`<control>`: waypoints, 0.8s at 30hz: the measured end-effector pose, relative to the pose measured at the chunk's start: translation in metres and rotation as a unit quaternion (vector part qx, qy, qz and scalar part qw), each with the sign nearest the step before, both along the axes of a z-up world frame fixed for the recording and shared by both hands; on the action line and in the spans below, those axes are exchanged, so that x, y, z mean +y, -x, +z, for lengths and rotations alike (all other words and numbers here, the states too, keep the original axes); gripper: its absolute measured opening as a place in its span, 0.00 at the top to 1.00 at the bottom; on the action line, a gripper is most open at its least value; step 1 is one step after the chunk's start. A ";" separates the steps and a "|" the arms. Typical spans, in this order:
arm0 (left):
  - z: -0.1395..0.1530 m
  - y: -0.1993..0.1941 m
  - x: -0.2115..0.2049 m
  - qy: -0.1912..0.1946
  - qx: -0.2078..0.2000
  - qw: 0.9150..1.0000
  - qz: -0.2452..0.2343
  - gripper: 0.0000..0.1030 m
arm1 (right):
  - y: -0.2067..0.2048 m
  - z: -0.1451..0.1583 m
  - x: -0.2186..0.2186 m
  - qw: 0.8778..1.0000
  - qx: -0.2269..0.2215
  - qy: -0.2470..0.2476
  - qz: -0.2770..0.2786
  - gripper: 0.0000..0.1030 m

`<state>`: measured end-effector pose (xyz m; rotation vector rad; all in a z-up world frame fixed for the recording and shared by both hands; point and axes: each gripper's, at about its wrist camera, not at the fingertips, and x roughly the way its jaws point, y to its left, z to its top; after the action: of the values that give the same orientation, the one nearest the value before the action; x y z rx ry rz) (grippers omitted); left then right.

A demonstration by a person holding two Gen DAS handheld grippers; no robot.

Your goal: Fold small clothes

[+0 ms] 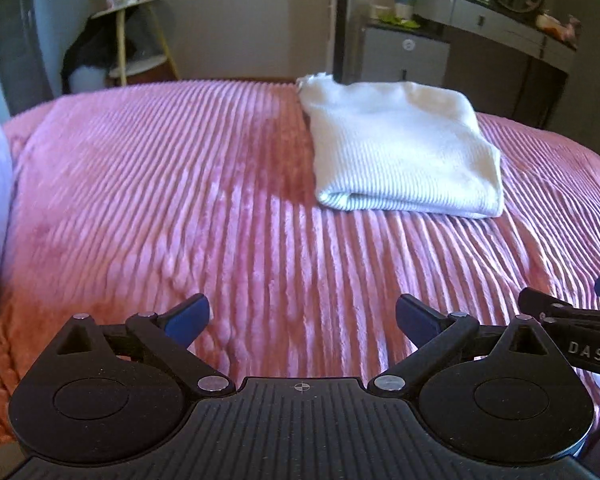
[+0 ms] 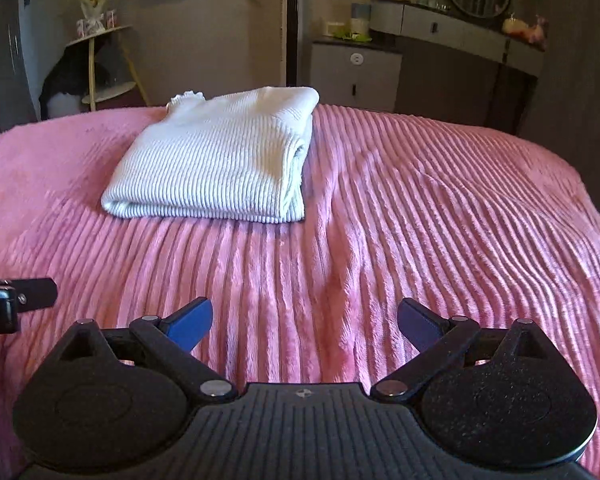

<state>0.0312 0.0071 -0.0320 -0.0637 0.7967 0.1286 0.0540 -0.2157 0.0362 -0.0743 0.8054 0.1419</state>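
A white ribbed knit garment [image 1: 400,148] lies folded into a thick rectangle on the pink ribbed bedspread [image 1: 180,184]. In the right wrist view the folded garment [image 2: 216,160] sits far left of centre. My left gripper [image 1: 302,318] is open and empty, well short of the garment and low over the bedspread. My right gripper [image 2: 304,320] is also open and empty, at the near side of the bedspread [image 2: 440,220]. Part of the right gripper shows at the right edge of the left wrist view [image 1: 572,332]. Part of the left gripper shows at the left edge of the right wrist view [image 2: 16,300].
Beyond the bed stand a small round shelf stand [image 1: 136,36] at back left and a grey dresser with an oval mirror [image 1: 496,20] at back right. A low white cabinet [image 2: 356,72] stands behind the bed's far edge.
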 end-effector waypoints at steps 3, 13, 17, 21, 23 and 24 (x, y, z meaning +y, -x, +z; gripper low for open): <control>-0.002 0.001 -0.001 -0.003 0.000 1.000 -0.003 0.00 | 0.002 0.002 -0.001 1.000 0.001 0.002 -0.008 0.04; -0.015 -0.007 -0.003 0.000 0.015 1.000 0.001 0.00 | 0.006 0.000 0.015 0.999 -0.004 0.035 0.011 0.04; -0.016 -0.008 -0.003 0.000 0.017 1.000 0.002 0.00 | 0.004 -0.001 0.017 0.999 -0.002 0.034 0.019 0.04; -0.020 -0.011 -0.005 0.000 0.023 1.000 0.002 0.00 | 0.002 -0.002 0.015 0.999 0.002 0.029 0.019 0.04; -0.021 -0.012 -0.006 -0.002 0.025 1.000 0.000 0.00 | 0.003 -0.002 0.015 0.999 0.002 0.027 0.018 0.04; -0.021 -0.012 -0.007 -0.003 0.025 1.000 -0.002 0.00 | 0.003 -0.002 0.015 0.999 0.002 0.026 0.019 0.04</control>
<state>0.0435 -0.0004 -0.0528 -0.0529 0.8457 0.1296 0.0510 -0.2006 0.0342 -0.1388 0.8128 0.1571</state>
